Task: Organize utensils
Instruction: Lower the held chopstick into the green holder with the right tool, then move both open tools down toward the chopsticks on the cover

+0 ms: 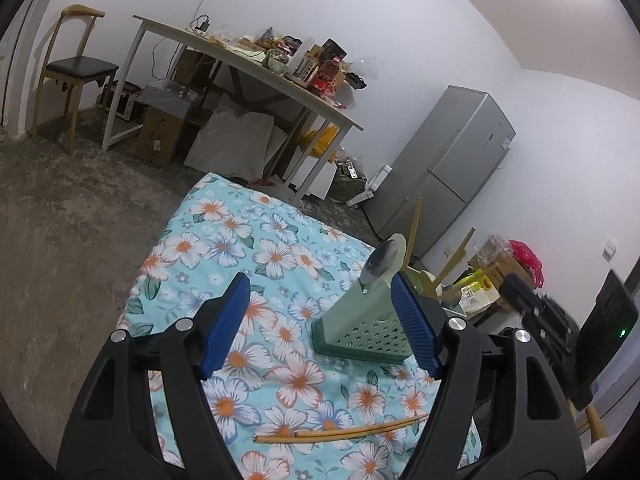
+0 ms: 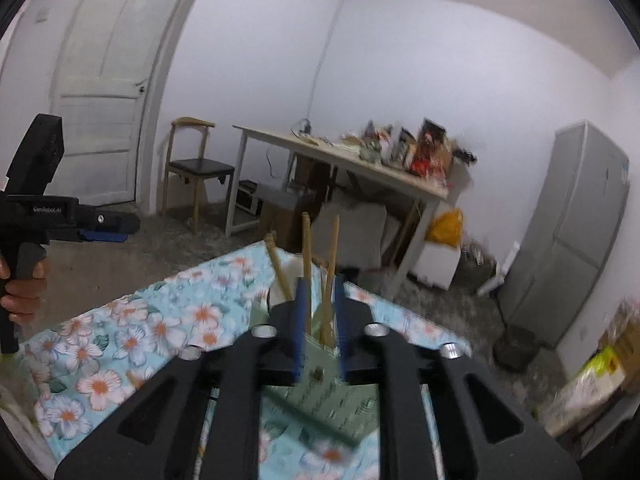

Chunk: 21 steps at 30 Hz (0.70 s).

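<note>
Chopsticks [image 2: 306, 256] stand in the green holder [image 1: 360, 332]. "GenRobot.AI" marks the gaping, empty left claw [image 1: 320, 328]; right claw [image 2: 320, 328] slightly parted, gripping nothing

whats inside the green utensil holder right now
Standing in the green utensil holder are a metal spoon and wooden chopsticks. Their lower ends are hidden behind its perforated wall.

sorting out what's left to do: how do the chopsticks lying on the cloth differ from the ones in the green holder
The loose chopsticks lie flat on the floral cloth, near the left gripper; the chopsticks in the holder stand on end, leaning apart. The loose pair lies outside the green holder, side by side; the others sit inside it, beside a spoon. Both sets look like plain tan wood.
</note>
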Each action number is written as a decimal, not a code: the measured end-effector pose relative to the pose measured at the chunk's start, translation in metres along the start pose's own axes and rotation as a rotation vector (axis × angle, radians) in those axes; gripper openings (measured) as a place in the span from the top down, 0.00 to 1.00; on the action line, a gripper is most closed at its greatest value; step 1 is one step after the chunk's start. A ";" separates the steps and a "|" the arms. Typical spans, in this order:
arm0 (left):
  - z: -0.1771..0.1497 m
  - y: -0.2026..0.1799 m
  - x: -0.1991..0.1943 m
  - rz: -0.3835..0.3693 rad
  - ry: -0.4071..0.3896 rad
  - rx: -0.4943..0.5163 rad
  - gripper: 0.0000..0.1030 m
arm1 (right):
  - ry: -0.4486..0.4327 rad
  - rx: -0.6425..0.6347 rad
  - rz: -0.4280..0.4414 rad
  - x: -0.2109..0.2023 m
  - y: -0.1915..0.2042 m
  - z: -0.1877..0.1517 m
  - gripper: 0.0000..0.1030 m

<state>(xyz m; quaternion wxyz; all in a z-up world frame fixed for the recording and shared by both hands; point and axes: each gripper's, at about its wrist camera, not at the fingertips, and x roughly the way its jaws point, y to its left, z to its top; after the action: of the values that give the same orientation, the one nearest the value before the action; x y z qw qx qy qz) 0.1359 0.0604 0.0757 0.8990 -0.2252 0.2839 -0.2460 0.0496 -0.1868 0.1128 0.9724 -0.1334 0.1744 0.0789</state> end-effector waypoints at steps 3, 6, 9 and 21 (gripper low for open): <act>-0.002 0.001 0.000 -0.002 0.004 -0.003 0.33 | -0.006 0.104 -0.005 -0.014 -0.014 -0.007 0.61; -0.005 0.000 0.001 -0.008 0.013 -0.005 0.33 | 0.000 0.211 -0.002 -0.026 -0.029 -0.016 0.58; -0.010 -0.002 0.002 -0.016 0.031 -0.003 0.33 | 0.031 0.335 0.009 -0.034 -0.045 -0.031 0.58; -0.052 -0.010 0.012 0.045 0.185 0.087 0.30 | 0.287 0.725 0.077 -0.038 -0.047 -0.124 0.58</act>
<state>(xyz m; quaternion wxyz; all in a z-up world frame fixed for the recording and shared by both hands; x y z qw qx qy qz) 0.1088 0.0318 0.0376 0.8831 -0.1560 0.3597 -0.2576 -0.0158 -0.2715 0.0253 0.9185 0.2158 0.3300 0.0293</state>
